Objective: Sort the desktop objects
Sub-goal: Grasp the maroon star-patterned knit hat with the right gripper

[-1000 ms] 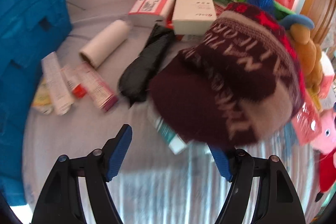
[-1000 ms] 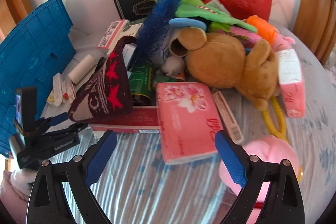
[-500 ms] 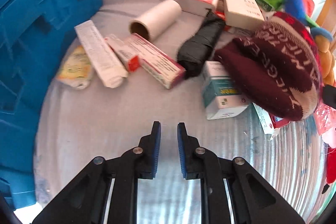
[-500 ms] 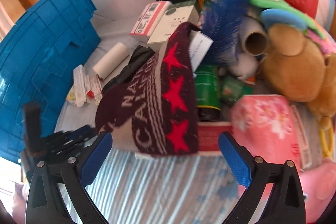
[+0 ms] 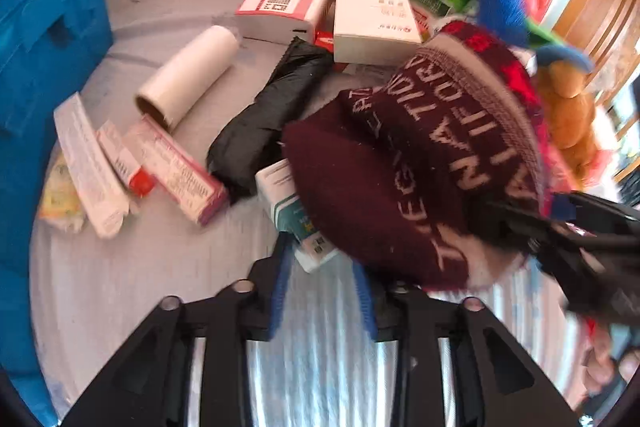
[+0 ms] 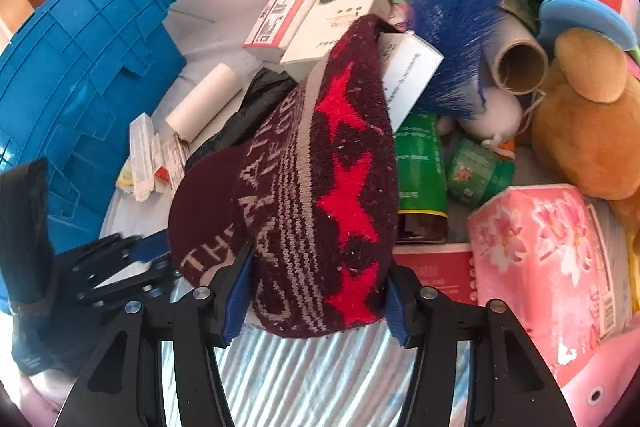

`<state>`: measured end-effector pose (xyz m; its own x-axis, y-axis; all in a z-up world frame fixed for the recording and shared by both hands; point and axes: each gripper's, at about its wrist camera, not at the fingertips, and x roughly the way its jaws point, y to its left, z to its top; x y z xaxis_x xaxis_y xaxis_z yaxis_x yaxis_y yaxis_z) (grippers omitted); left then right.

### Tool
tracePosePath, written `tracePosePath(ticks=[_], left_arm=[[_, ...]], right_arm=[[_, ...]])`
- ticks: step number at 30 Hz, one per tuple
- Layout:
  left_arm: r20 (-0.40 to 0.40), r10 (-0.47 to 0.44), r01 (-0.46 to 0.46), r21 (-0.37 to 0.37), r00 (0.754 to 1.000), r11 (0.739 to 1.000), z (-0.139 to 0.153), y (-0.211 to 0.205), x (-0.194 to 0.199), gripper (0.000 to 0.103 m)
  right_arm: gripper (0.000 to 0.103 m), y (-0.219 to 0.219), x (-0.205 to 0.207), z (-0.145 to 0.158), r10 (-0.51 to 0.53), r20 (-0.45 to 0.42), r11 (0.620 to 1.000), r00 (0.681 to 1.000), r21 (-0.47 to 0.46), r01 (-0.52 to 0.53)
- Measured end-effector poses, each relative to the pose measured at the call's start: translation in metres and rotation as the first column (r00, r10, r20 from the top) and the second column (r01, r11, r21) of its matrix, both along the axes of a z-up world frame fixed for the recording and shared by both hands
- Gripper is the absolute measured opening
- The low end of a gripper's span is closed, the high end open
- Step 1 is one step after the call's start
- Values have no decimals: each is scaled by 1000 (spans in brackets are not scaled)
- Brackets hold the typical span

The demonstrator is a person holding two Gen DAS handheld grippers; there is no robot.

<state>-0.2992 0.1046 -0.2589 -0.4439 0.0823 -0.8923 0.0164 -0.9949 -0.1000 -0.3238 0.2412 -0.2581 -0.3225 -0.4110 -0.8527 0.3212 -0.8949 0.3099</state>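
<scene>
Our right gripper has just been closing; its blue pads now squeeze the knit hat to lift it off the pile. Our left gripper has just been reopening, nothing between its fingers.

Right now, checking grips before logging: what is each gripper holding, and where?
The right gripper has closed on the maroon knit hat at its near lower edge. The left gripper holds nothing.

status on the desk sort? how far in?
Early. Done: nothing visibly sorted; no item shows in the blue crate. In hand: the right tongs have just been closing around the maroon knit hat; left tongs are empty. Left: boxes, tubes, plush toys and the pink tissue pack still piled.
</scene>
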Motion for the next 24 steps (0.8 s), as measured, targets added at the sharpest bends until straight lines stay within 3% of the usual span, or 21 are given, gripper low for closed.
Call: tracePosePath(ticks=[1, 3, 4, 5, 7, 13, 19, 21, 24], left_arm=[[14, -3, 3, -21, 1000, 1000, -3, 2, -5, 37], [49, 18, -17, -13, 999, 1000, -14, -1, -14, 37], [34, 33, -33, 14, 999, 999, -14, -5, -13, 33], [23, 37, -38, 35, 999, 999, -12, -8, -11, 23], [-2, 38, -38, 42, 999, 998, -4, -12, -3, 13], [-144, 61, -61, 3, 988, 998, 44, -27, 33, 4], [-270, 83, -89, -10, 959, 996, 103, -38, 66, 4], [-268, 91, -100, -18, 959, 995, 110, -40, 72, 4], [-201, 107, -115, -30, 974, 993, 102, -47, 84, 4]], right_arm=[[74, -1, -2, -3, 1, 8, 1000, 1000, -6, -1], [69, -4, -2, -3, 8, -11, 1000, 1000, 23, -8], [47, -6, -1, 0, 21, -13, 1000, 1000, 17, -21], [32, -5, 0, 2, 32, -12, 999, 999, -6, -32], [25, -7, 7, 15, 48, -54, 999, 997, 1, -48], [20, 0, 27, 69, 54, -192, 996, 980, -55, -65], [19, -2, 53, 127, 69, -330, 995, 942, -48, -90], [19, 0, 60, 141, 52, -364, 997, 930, -38, -71], [19, 13, 69, 146, 19, -385, 1000, 923, 0, -21]])
